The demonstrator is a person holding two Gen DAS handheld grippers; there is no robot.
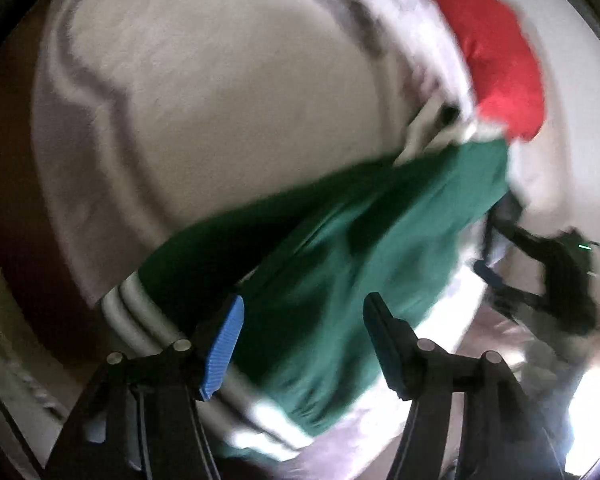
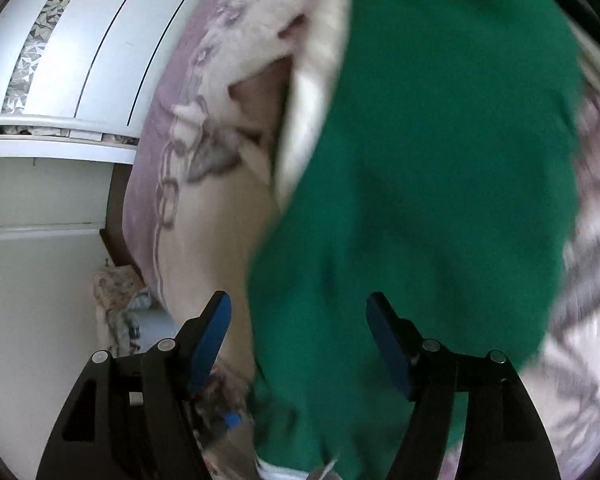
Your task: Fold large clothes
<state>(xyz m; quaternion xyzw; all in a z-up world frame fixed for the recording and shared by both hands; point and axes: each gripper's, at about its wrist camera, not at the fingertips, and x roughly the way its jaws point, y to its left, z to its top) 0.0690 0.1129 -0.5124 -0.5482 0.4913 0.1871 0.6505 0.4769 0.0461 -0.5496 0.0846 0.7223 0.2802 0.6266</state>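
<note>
A green garment (image 1: 340, 264) lies on the bed (image 1: 220, 100). The left gripper (image 1: 302, 322) gapes above it, gripping nothing. The right gripper (image 2: 298, 320) likewise, pads clear

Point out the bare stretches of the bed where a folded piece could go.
Free: the pale bedspread left of the green garment, up to its piped edge. Crowded: the far corner, where a red cloth and white clothes meet the green one.
</note>
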